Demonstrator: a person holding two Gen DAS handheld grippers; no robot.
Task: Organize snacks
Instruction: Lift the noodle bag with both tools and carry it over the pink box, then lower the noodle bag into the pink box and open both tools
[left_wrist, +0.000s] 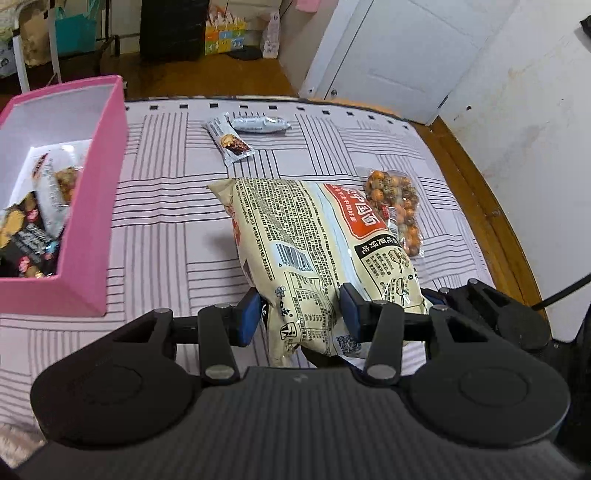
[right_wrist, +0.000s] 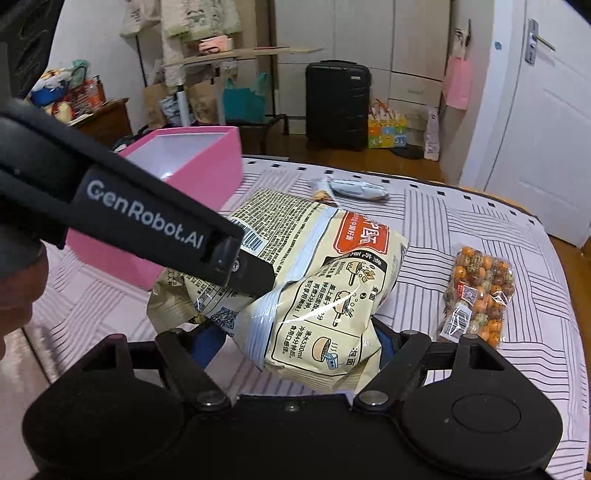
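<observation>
The big cream noodle packet (left_wrist: 314, 258) hangs clear of the striped bedspread (left_wrist: 166, 229), pinched at its near end by both tools: the left gripper (left_wrist: 301, 314) clamps a narrow fold of it, while the right gripper (right_wrist: 299, 343) spans the fuller bottom corner with its jaws set wide against the bag. The step in hand looks like the carry to the pink box (left_wrist: 92, 192), which sits at about ten o'clock from the left gripper and already holds a few packs. Next, I judge, both hands must swing the packet over the rim together and let go; the nut bag (left_wrist: 397, 210) at one o'clock and two small bars (left_wrist: 231, 142) at twelve wait on the bed.
</observation>
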